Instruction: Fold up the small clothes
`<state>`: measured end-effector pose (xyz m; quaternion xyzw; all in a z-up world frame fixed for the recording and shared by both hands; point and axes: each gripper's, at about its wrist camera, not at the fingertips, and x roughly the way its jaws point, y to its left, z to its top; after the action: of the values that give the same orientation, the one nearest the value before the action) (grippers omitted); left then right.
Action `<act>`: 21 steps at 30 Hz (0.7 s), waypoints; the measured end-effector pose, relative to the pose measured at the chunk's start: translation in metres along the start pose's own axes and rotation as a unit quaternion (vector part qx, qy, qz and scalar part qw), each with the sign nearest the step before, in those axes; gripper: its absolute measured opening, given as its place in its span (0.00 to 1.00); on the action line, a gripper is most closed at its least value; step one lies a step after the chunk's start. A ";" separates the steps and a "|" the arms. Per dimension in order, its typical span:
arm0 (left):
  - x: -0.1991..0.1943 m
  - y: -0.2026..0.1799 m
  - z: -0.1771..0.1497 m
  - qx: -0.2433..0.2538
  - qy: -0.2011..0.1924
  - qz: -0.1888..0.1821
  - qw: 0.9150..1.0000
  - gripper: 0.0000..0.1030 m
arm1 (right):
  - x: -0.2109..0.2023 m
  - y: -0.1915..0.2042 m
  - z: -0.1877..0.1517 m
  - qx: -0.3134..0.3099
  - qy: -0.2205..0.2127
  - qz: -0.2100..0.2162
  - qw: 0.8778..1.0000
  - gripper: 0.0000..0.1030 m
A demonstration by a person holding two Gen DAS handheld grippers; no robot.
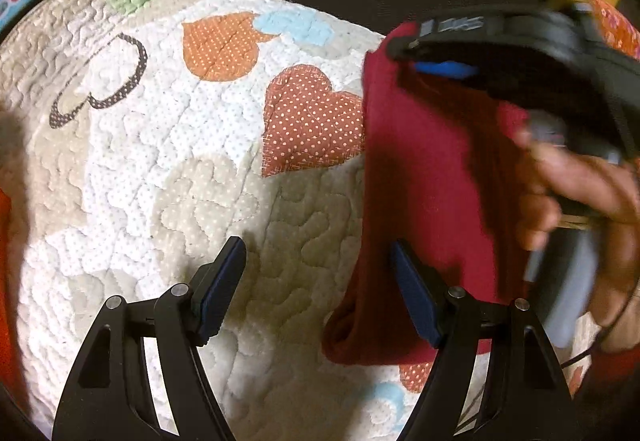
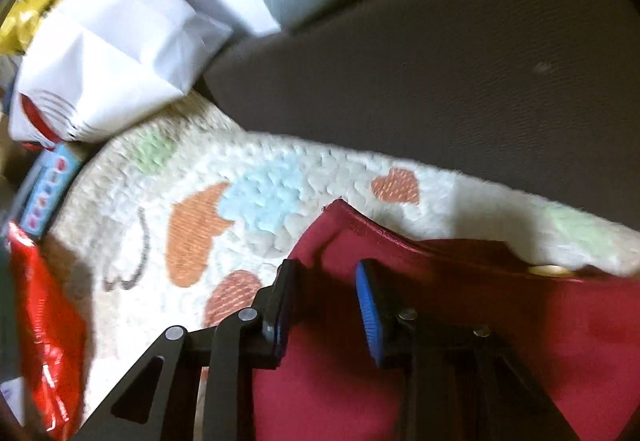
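Observation:
A dark red garment (image 1: 424, 177) lies on a quilted white bedspread with heart patches (image 1: 168, 145). In the left wrist view my left gripper (image 1: 316, 261) is open and empty, its right finger (image 1: 412, 293) at the garment's left edge. My right gripper (image 1: 444, 57) hovers over the garment's upper end, held by a hand (image 1: 592, 193). In the right wrist view the right gripper (image 2: 326, 277) is open just above the red garment (image 2: 440, 321), near its top edge, and grips nothing. A pale button (image 2: 550, 271) shows on the garment's hem.
A dark grey cushion (image 2: 440, 81) borders the bedspread at the back. A white paper bag (image 2: 120, 41), a yellow packet (image 2: 36, 13), a small blue box (image 2: 48, 193) and a red plastic bag (image 2: 44, 329) lie to the left.

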<state>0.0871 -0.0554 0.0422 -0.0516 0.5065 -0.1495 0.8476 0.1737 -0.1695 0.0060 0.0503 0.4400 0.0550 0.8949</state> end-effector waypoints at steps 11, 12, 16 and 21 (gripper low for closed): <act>0.005 0.002 0.000 -0.005 0.000 0.000 1.000 0.74 | -0.047 -0.009 -0.017 -0.001 0.000 0.028 1.000 0.50; 0.005 0.001 0.000 -0.002 -0.002 0.003 1.000 0.74 | -0.048 -0.006 -0.021 -0.007 0.006 0.025 1.000 0.50; 0.001 -0.005 -0.006 0.013 -0.010 0.017 1.000 0.74 | -0.047 0.011 -0.028 -0.035 0.018 0.014 0.999 0.51; -0.004 -0.004 -0.010 0.018 -0.009 0.015 1.000 0.74 | -0.033 0.025 -0.030 -0.046 0.035 -0.007 0.998 0.60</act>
<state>0.0759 -0.0573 0.0419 -0.0300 0.4971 -0.1449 0.8550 0.1285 -0.1480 0.0172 0.0042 0.4681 0.0708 0.8808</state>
